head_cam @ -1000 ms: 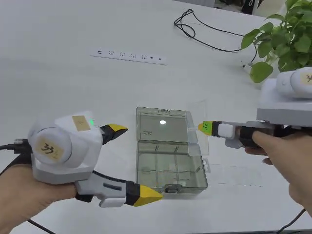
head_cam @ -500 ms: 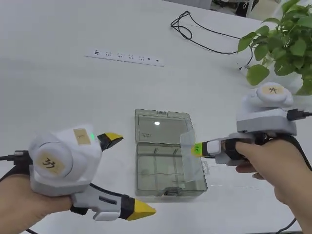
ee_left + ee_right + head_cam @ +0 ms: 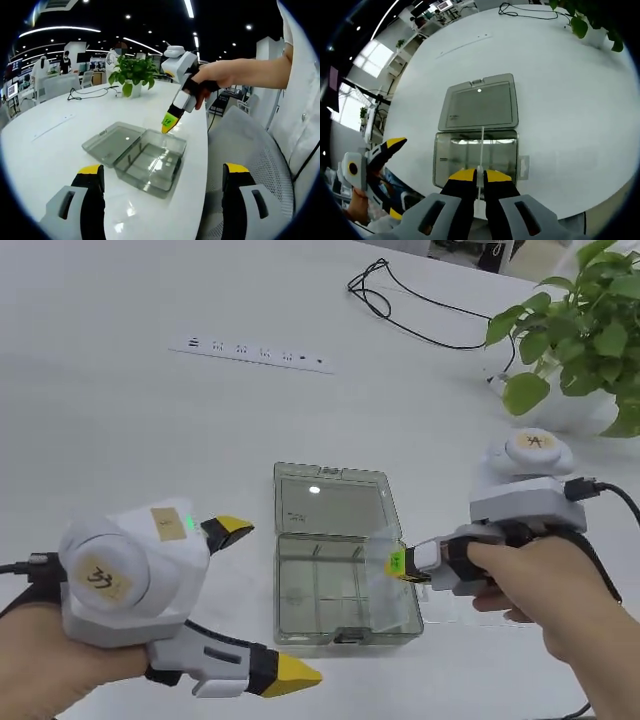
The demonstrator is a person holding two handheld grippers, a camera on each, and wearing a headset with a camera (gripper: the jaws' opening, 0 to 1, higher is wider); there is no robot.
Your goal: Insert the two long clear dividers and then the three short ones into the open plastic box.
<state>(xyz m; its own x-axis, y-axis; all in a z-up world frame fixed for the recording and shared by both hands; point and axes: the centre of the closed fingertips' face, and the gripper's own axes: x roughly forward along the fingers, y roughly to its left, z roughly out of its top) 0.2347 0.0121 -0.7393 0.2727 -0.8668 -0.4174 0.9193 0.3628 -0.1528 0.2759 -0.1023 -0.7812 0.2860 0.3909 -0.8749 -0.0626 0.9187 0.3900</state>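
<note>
The open plastic box [image 3: 296, 592] lies mid-table with its lid [image 3: 333, 502] flat behind the tray. My right gripper [image 3: 398, 563] is shut on a clear divider [image 3: 383, 558] and holds it upright over the right part of the tray. In the right gripper view the divider [image 3: 482, 145] stands edge-on, running front to back across the tray [image 3: 455, 152]. My left gripper [image 3: 265, 600] hovers open at the tray's left front corner, holding nothing. In the left gripper view the box [image 3: 145, 157] lies just ahead, with the right gripper [image 3: 169, 124] tipped down over it.
A white power strip [image 3: 250, 350] lies at the back of the table. A black cable [image 3: 400, 300] and a potted plant [image 3: 570, 320] are at the back right. A small clear piece [image 3: 523, 167] lies against the box's right side.
My right gripper has carried the divider left and down, from beside the lid to over the right part of the tray. The left gripper has barely moved.
</note>
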